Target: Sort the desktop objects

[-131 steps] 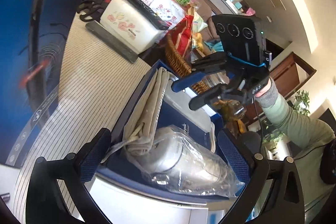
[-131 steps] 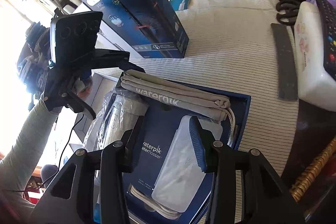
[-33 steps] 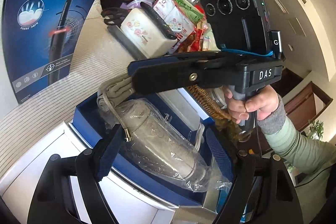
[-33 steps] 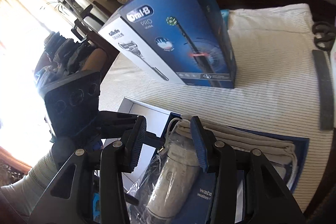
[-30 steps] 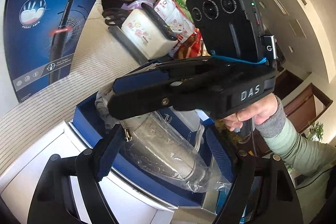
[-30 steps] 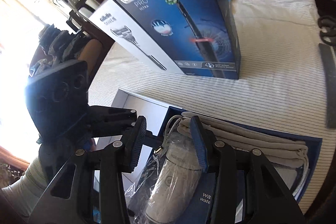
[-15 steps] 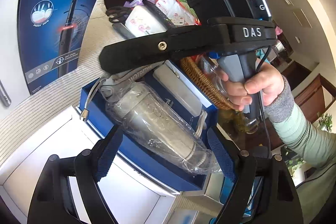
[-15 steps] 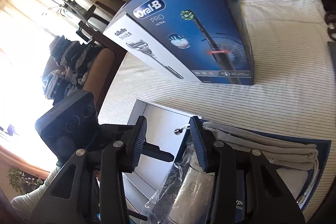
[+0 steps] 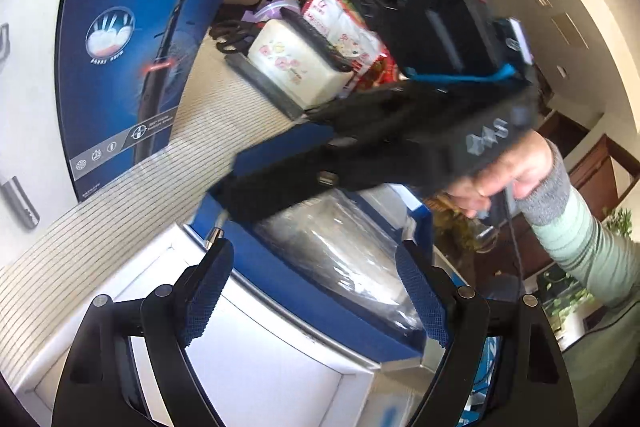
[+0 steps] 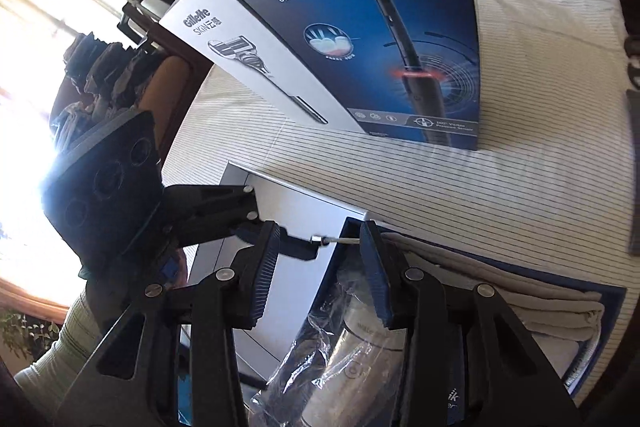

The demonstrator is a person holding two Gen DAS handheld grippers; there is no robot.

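Note:
An open blue Waterpik box (image 9: 320,291) holds a white flosser in clear plastic wrap (image 9: 352,251) and a folded grey pouch (image 10: 500,291); the wrapped flosser also shows in the right wrist view (image 10: 352,359). A white box lid (image 9: 256,359) lies beside it. My left gripper (image 9: 316,295) is open and empty over the box's near edge. My right gripper (image 10: 318,267) is open and empty above the box's corner, by a metal cord tip (image 10: 318,239). It crosses blurred in the left wrist view (image 9: 300,183).
A tall blue Oral-B box (image 10: 360,27) stands on the striped cloth (image 10: 500,195) behind the Waterpik box. In the left wrist view a white tissue box (image 9: 296,67), a grey remote (image 9: 264,87), scissors (image 9: 230,35) and snack packs (image 9: 344,27) sit at the far end.
My right gripper has swung across the box toward its corner by the white lid and now blurs in front of the left camera. The left gripper has edged nearer the box.

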